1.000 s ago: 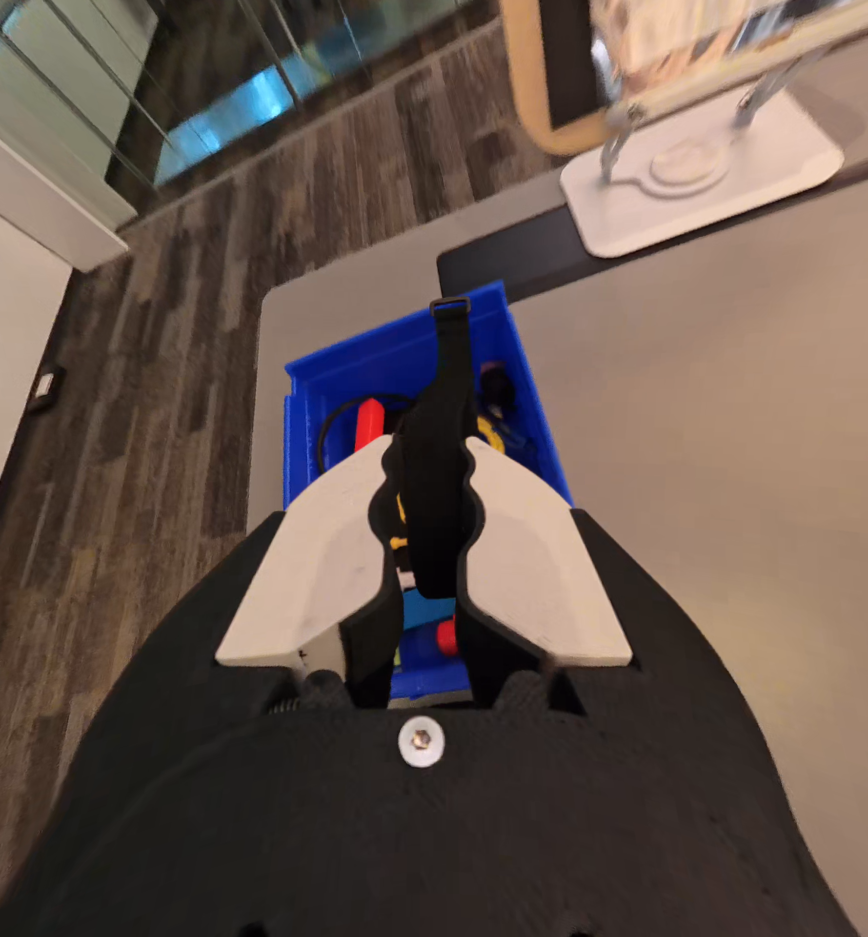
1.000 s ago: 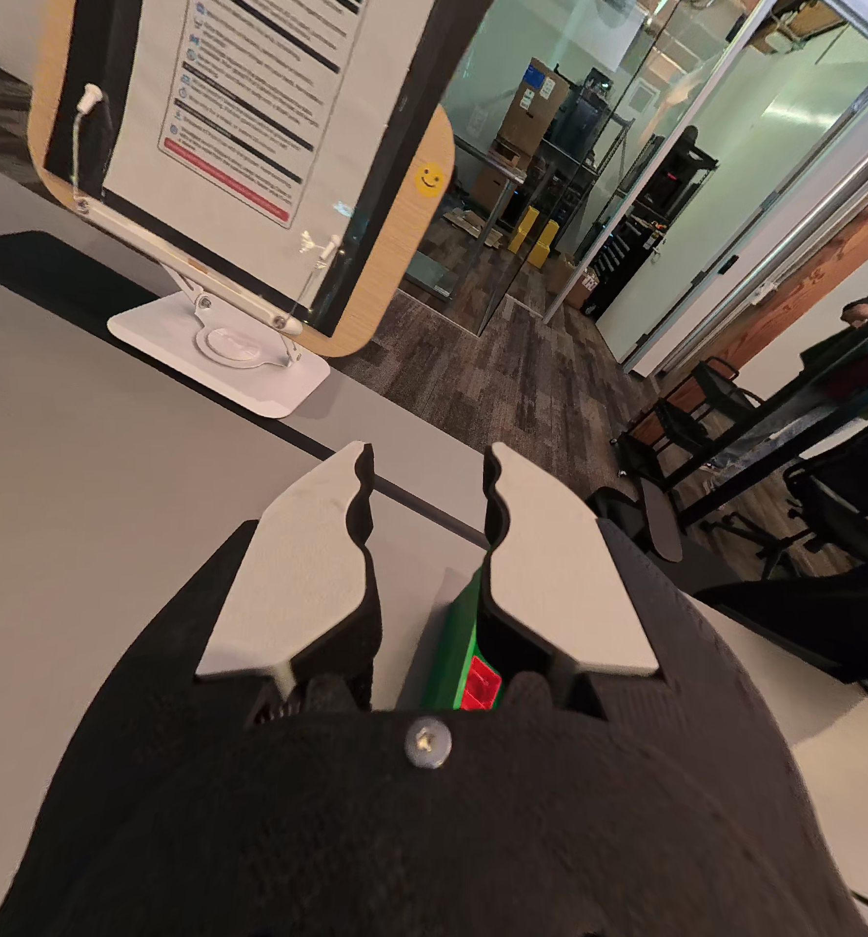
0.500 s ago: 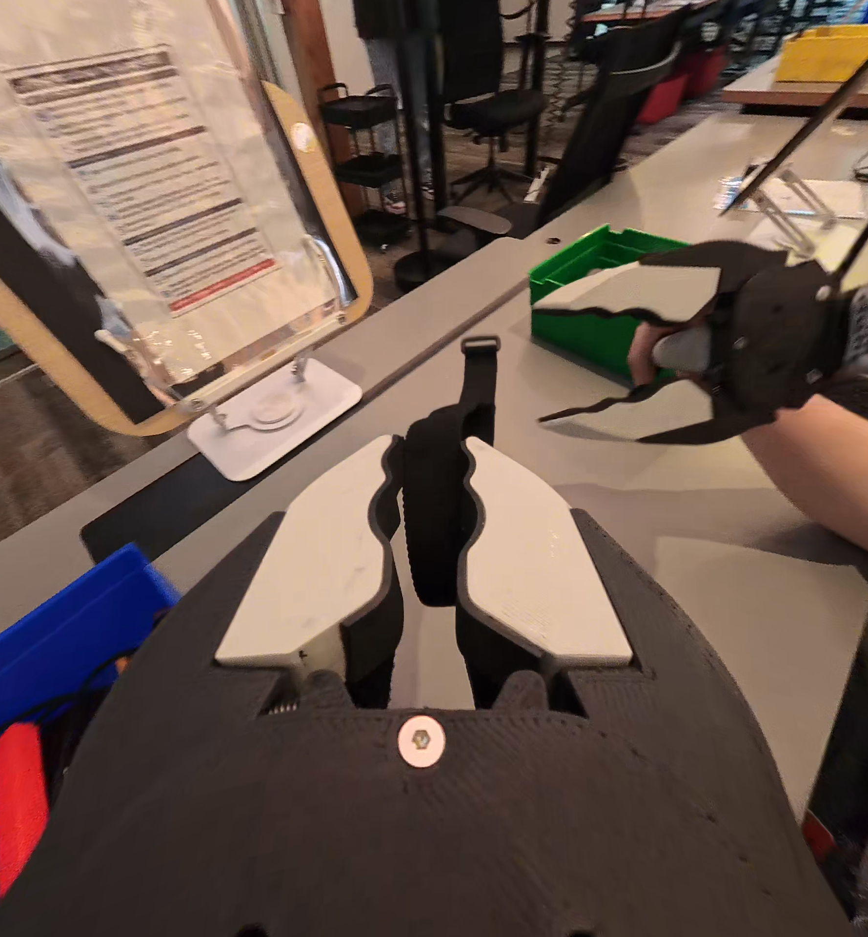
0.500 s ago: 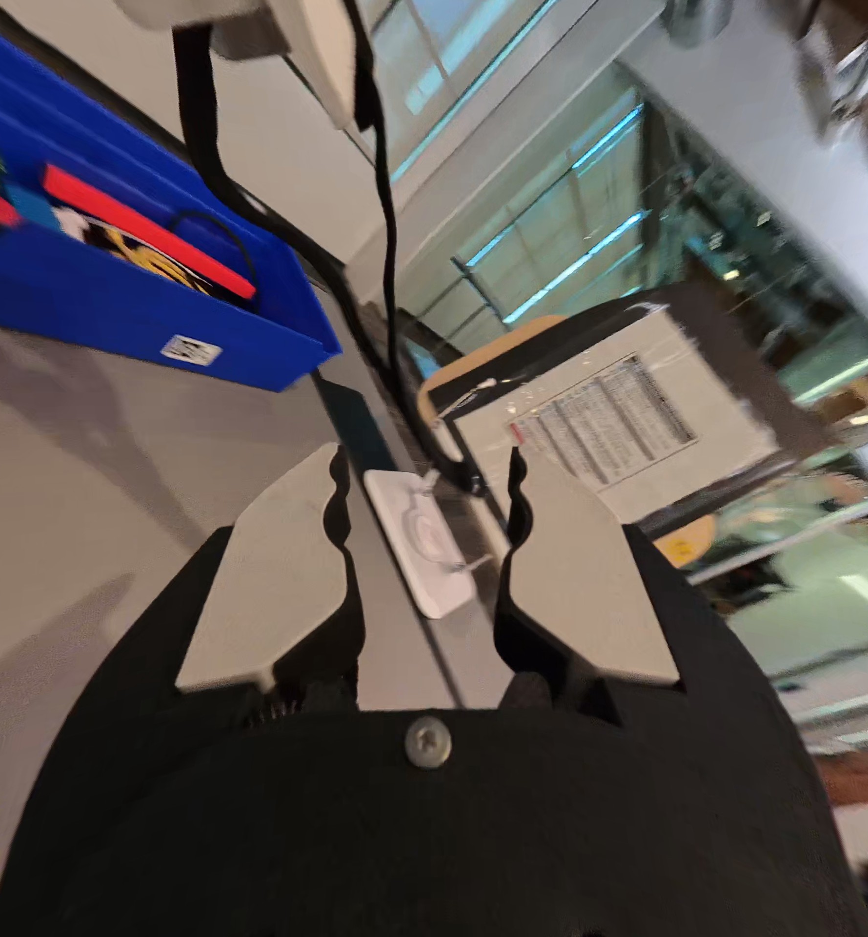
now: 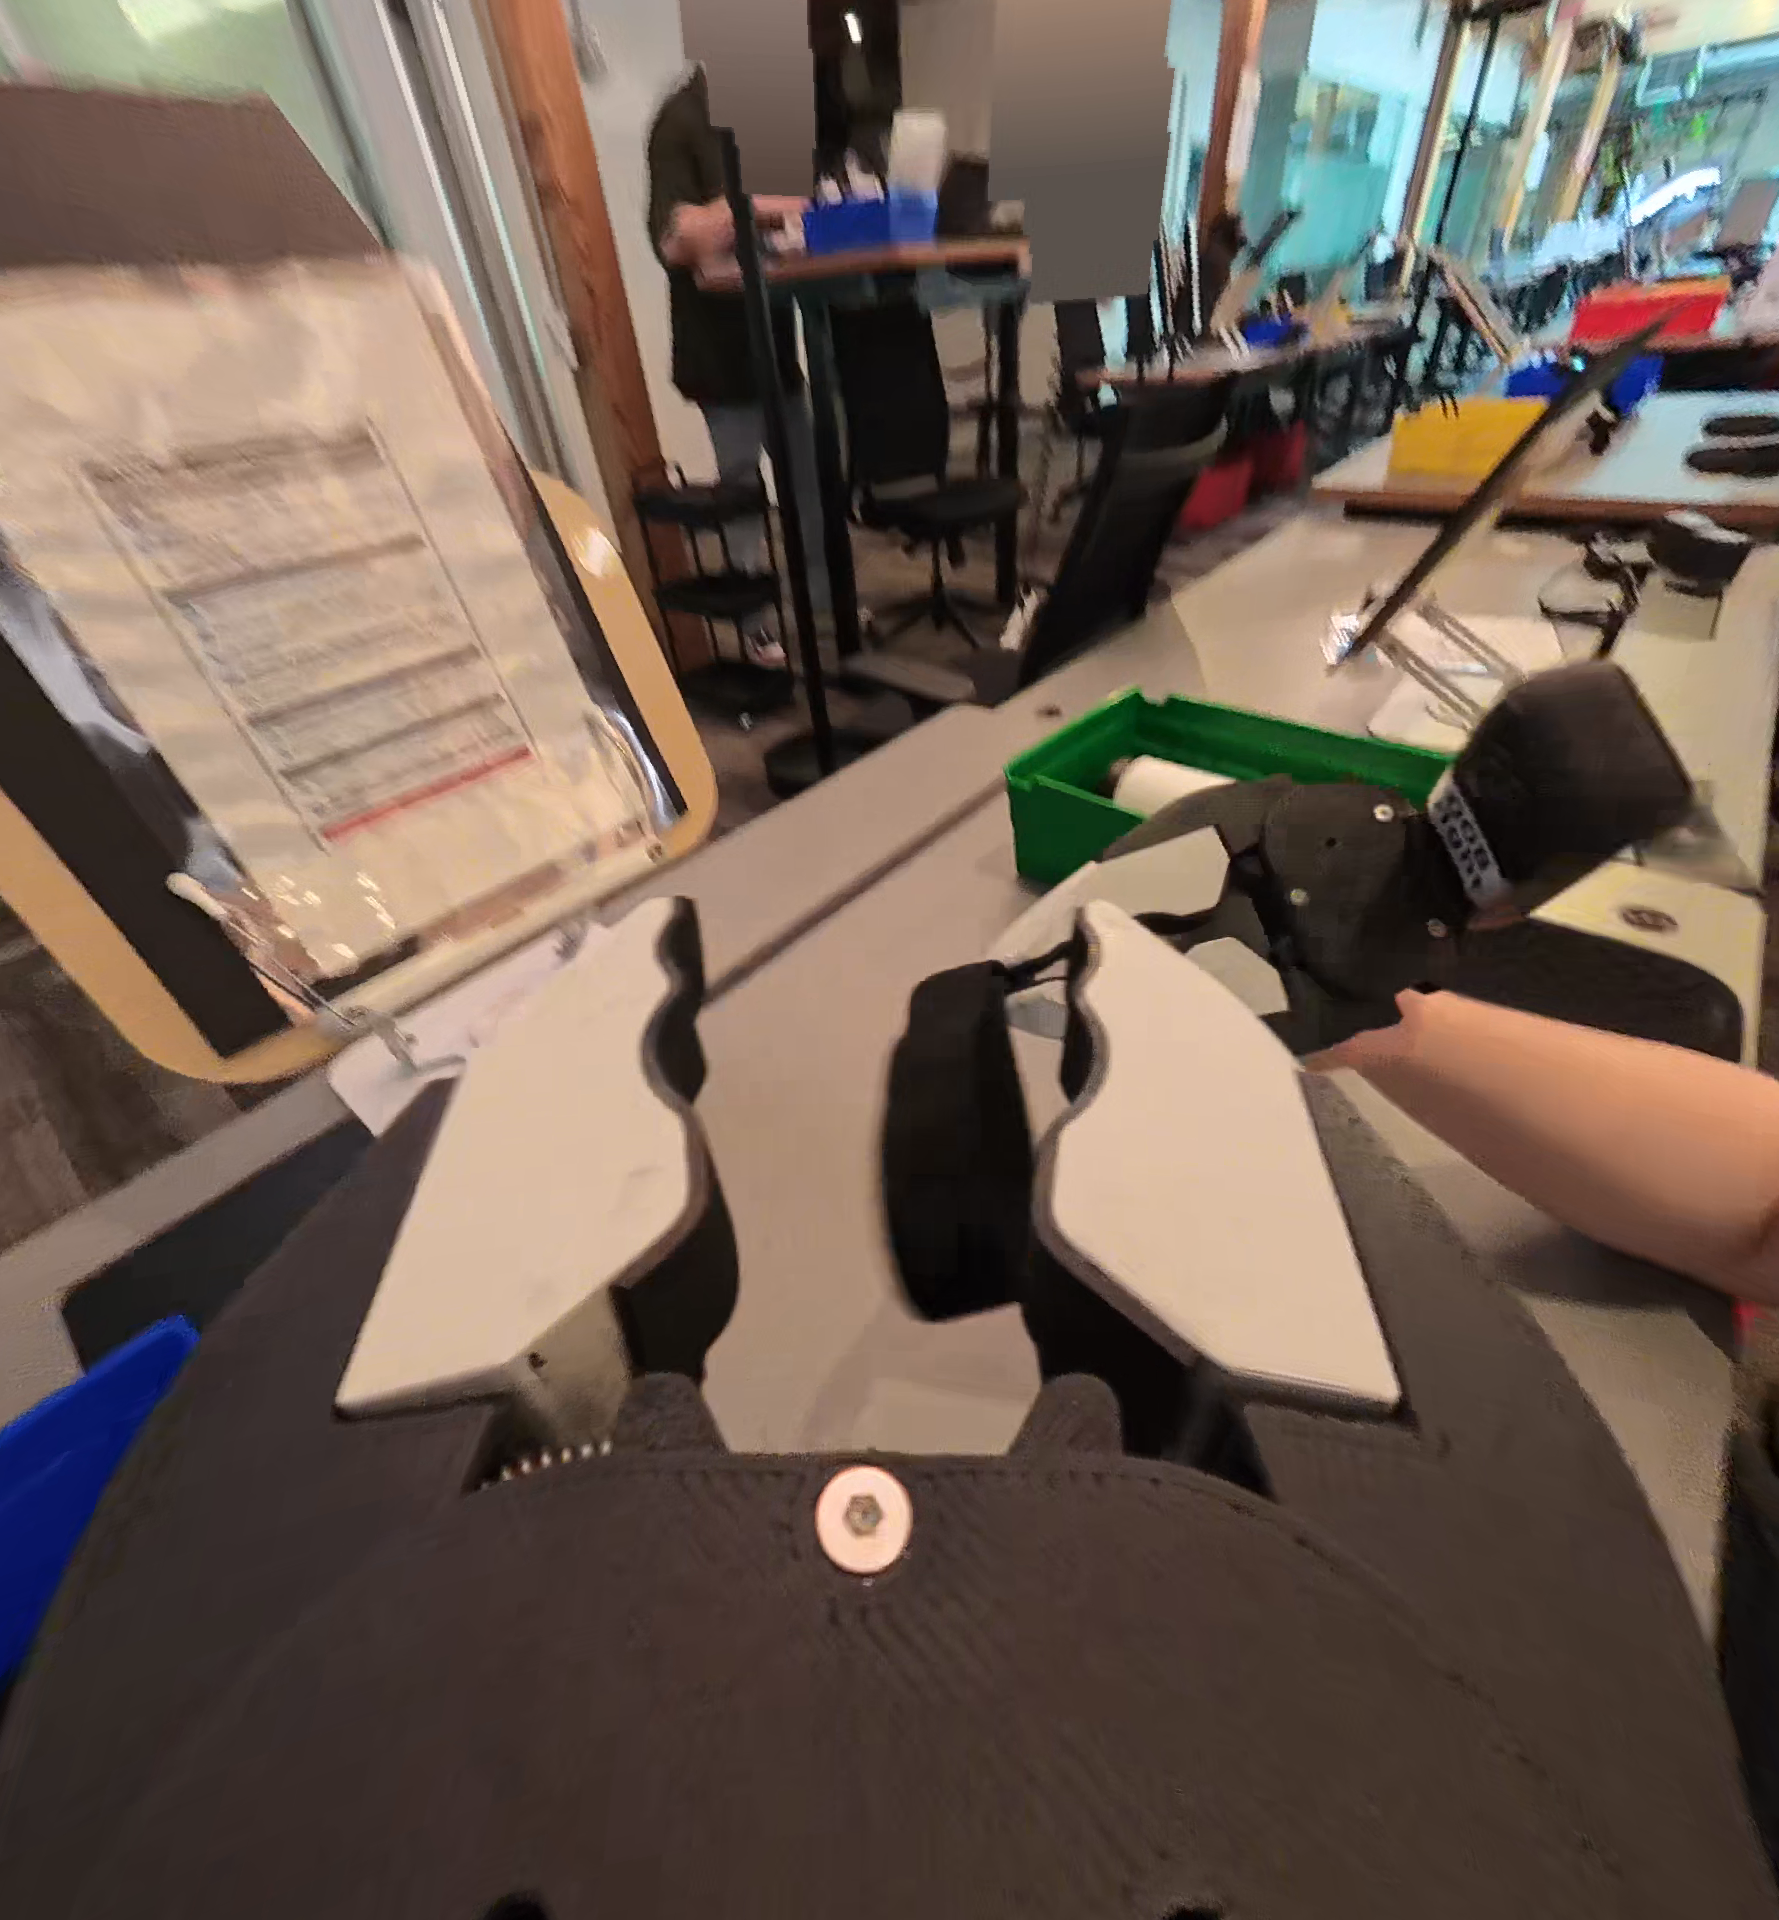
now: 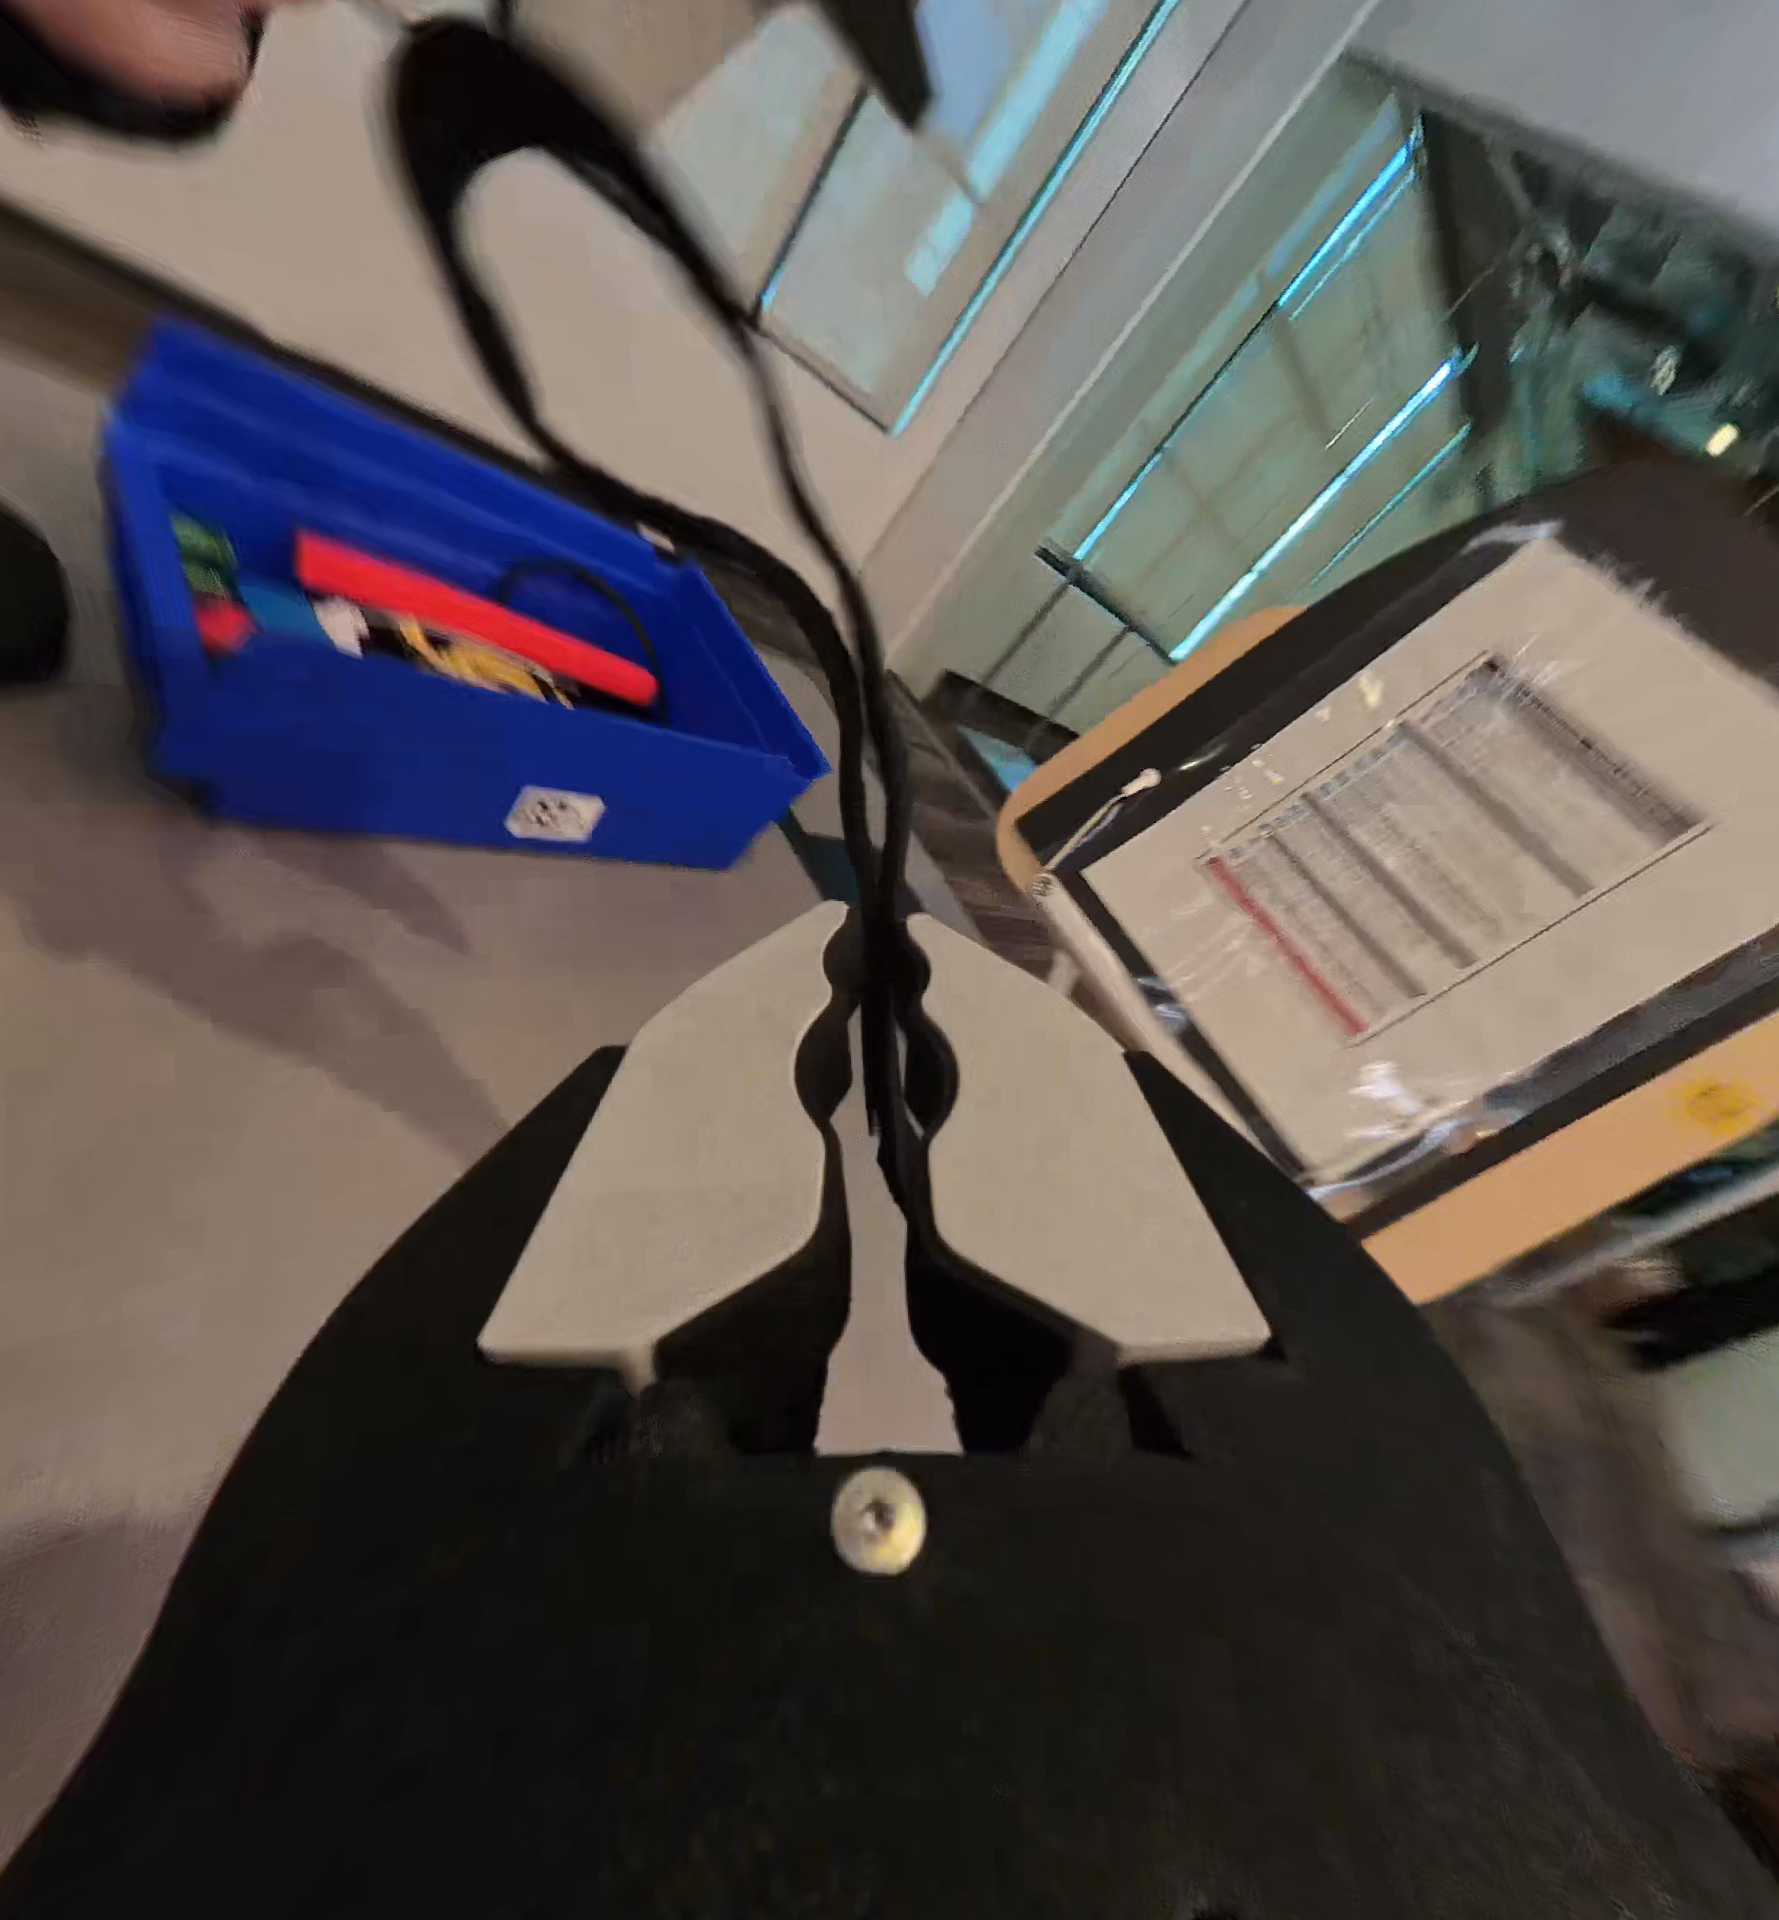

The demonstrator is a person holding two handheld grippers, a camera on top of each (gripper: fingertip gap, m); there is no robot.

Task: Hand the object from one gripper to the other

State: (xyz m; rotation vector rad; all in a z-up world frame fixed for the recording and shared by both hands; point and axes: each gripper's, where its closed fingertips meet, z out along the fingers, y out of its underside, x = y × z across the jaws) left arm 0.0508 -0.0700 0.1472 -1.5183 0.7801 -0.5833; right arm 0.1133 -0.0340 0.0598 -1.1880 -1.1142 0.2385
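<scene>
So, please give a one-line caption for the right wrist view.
Right gripper shut on black strap, blue bin behind on the grey table.

I see a grey table (image 5: 823, 1049). Green bin (image 5: 1082, 821) sits on it. Blue bin (image 6: 428, 748) well apart from the green one; framed sign stand (image 5: 397, 1060) between them, far edge.
</scene>
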